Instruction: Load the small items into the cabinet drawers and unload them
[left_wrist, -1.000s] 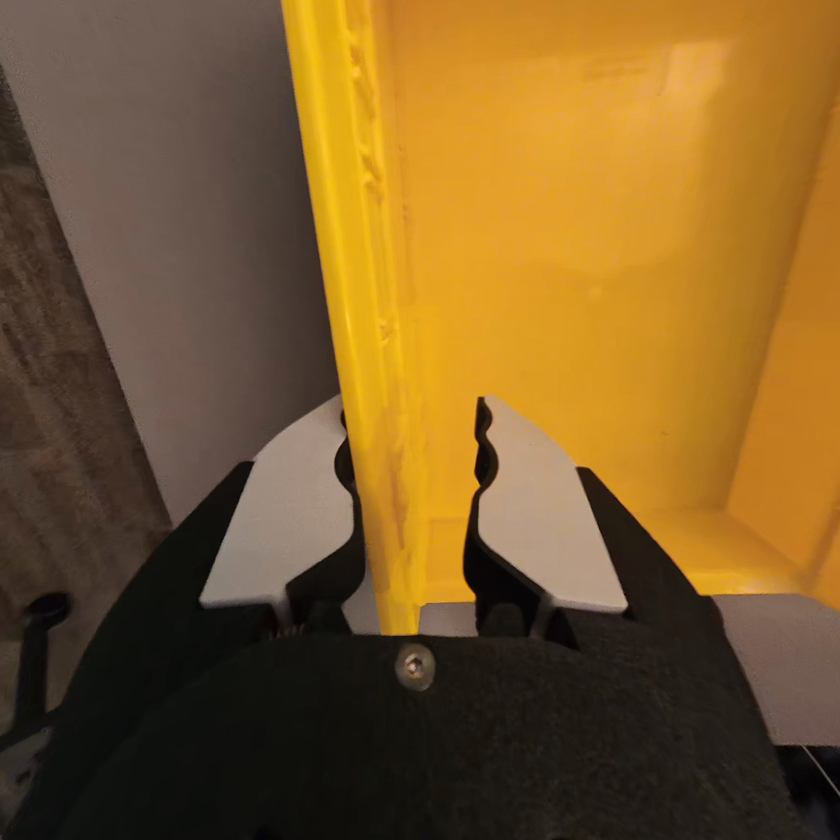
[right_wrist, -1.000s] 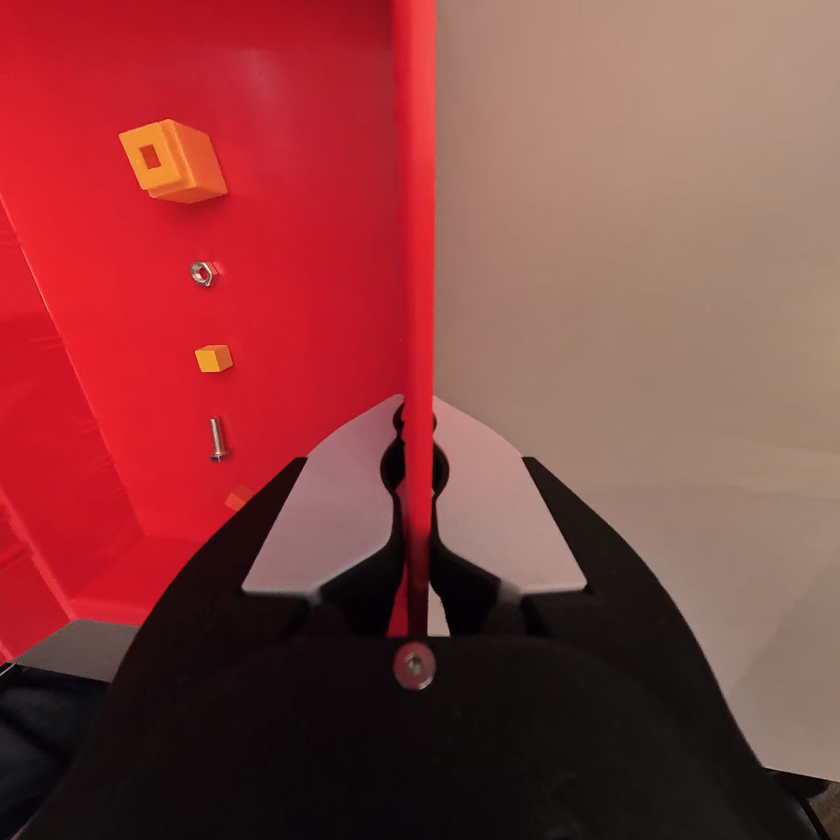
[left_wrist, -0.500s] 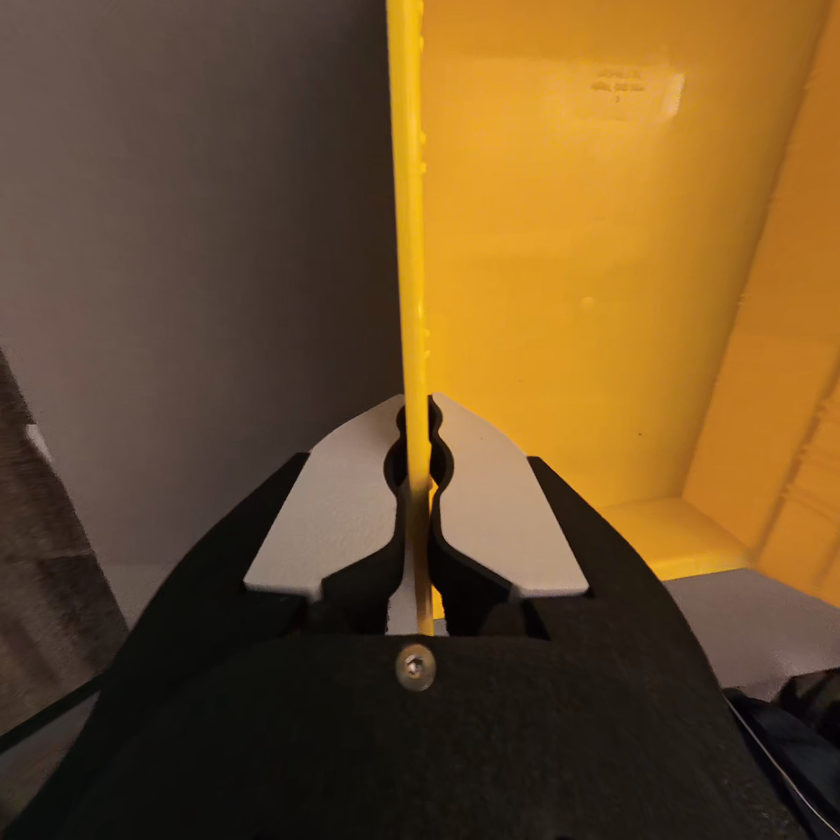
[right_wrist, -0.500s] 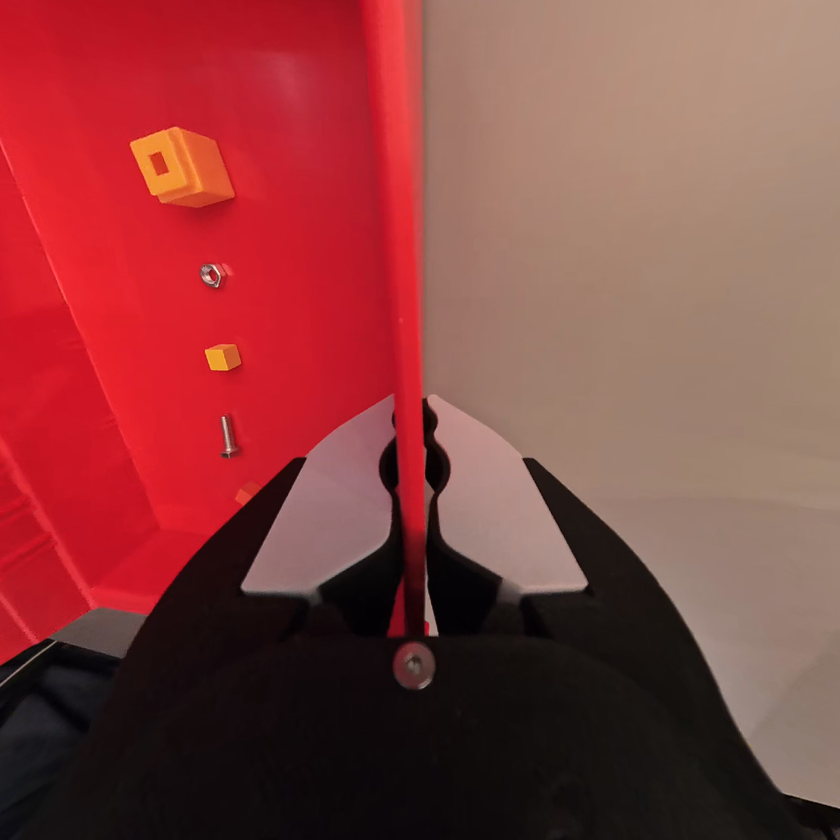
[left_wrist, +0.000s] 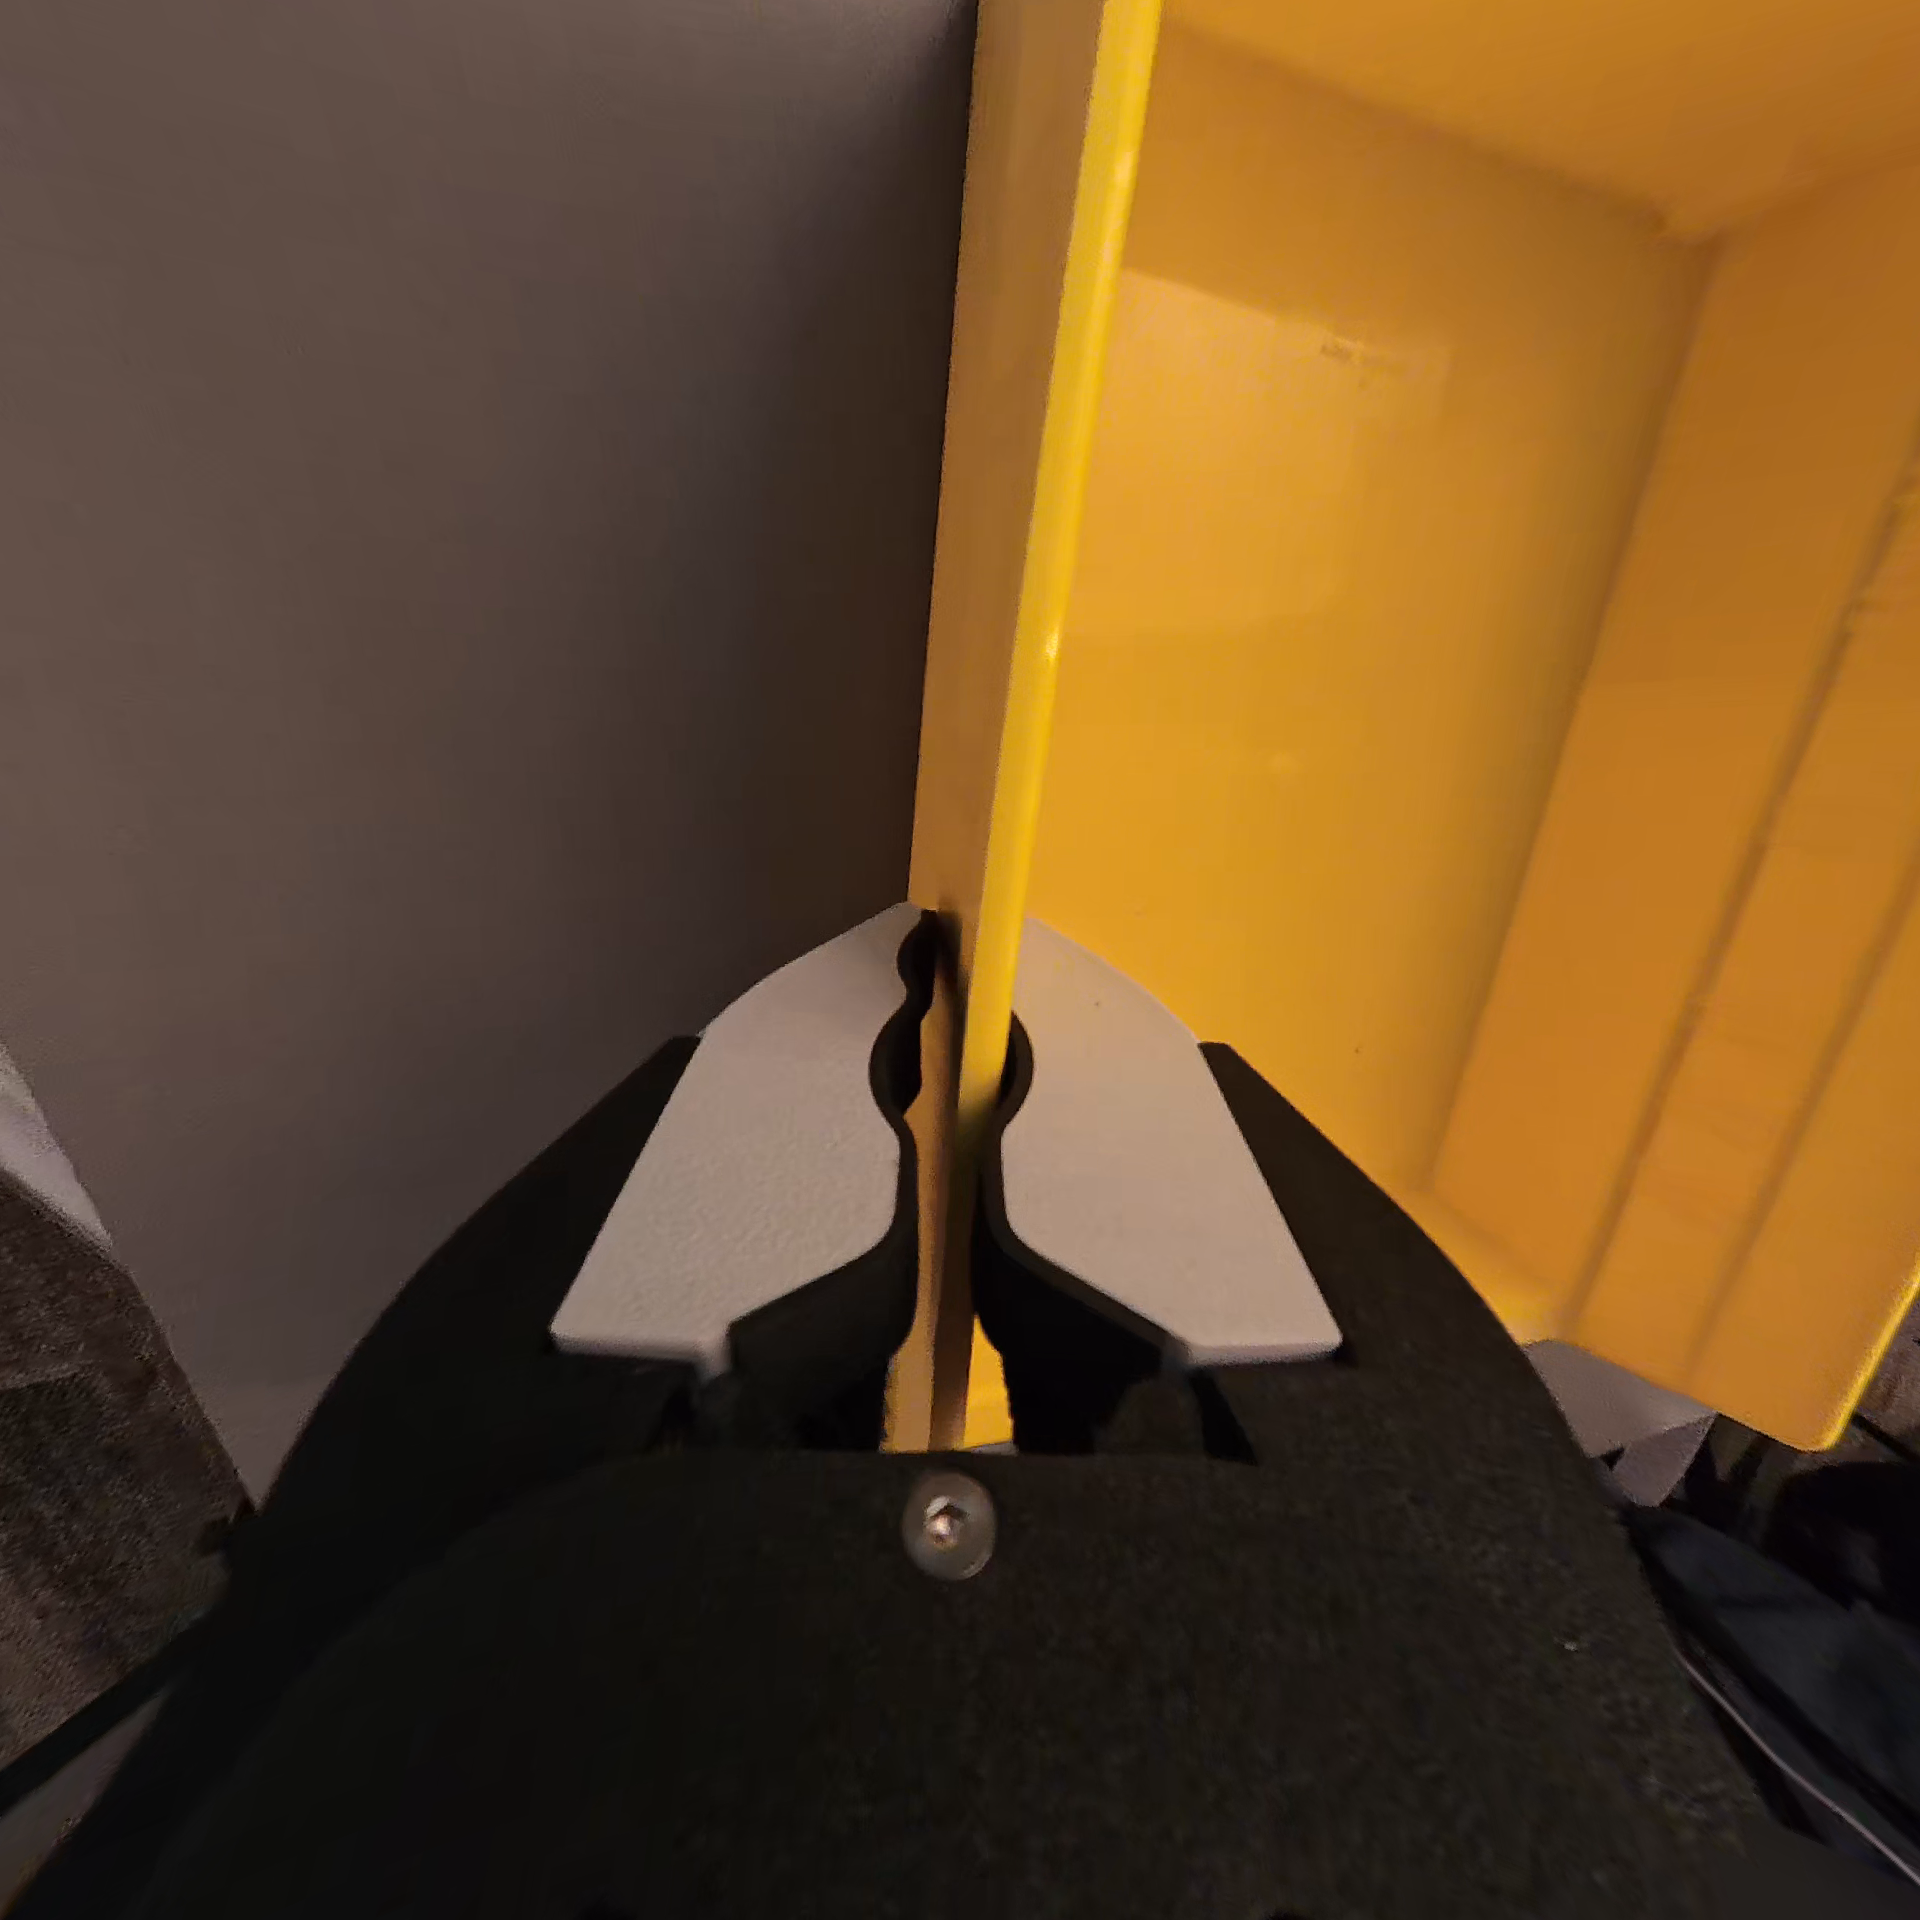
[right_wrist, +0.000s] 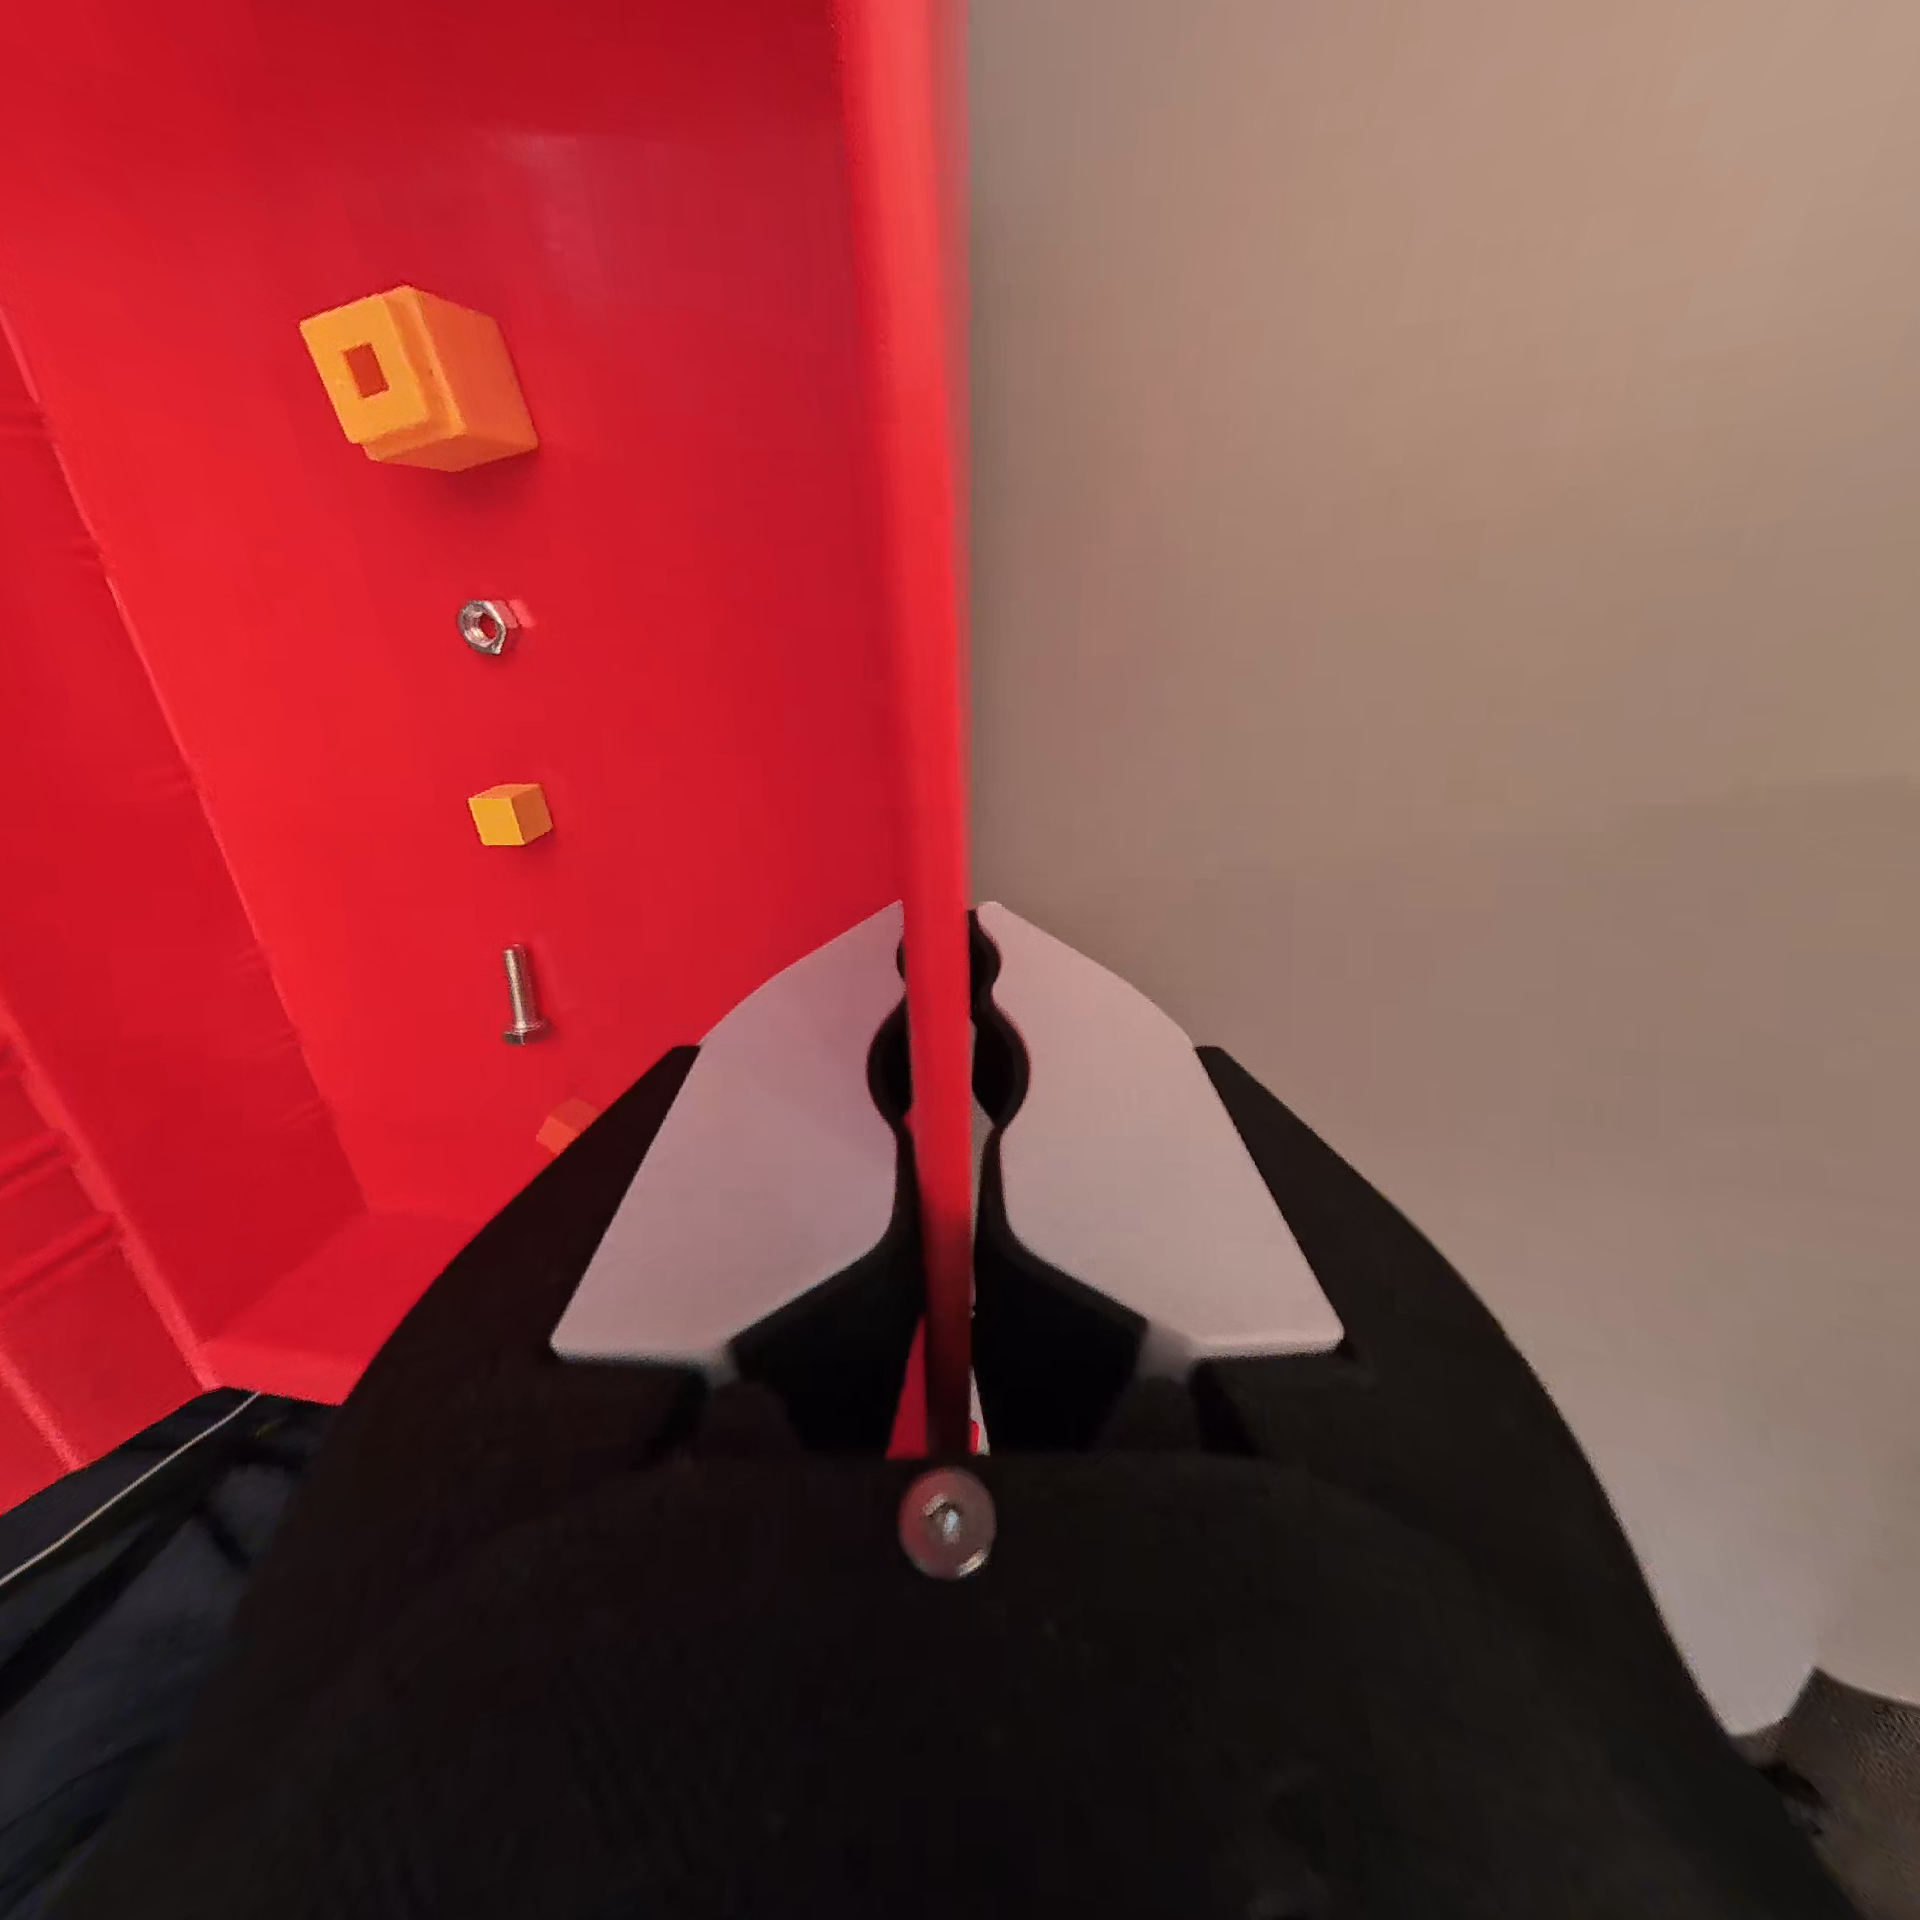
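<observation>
My left gripper (left_wrist: 961, 920) is shut on the left side wall of a yellow drawer (left_wrist: 1351, 727), whose inside shows no items. My right gripper (right_wrist: 940, 914) is shut on the right side wall of a red drawer (right_wrist: 675, 416). On the red drawer's floor lie a large orange block with a square hole (right_wrist: 421, 390), a steel nut (right_wrist: 483, 627), a small orange cube (right_wrist: 509, 814), a steel bolt (right_wrist: 516, 994) and another small orange piece (right_wrist: 564, 1124), partly hidden by my gripper.
A pale grey surface (left_wrist: 468, 571) lies left of the yellow drawer and also right of the red drawer (right_wrist: 1455, 623). Dark fabric (right_wrist: 114, 1621) shows below the red drawer. A brownish textured floor (left_wrist: 83, 1382) shows at the lower left.
My left gripper went from open around the yellow drawer's wall to shut on it, and the drawer has shifted in view. The right gripper stays shut on the red drawer, which moved slightly.
</observation>
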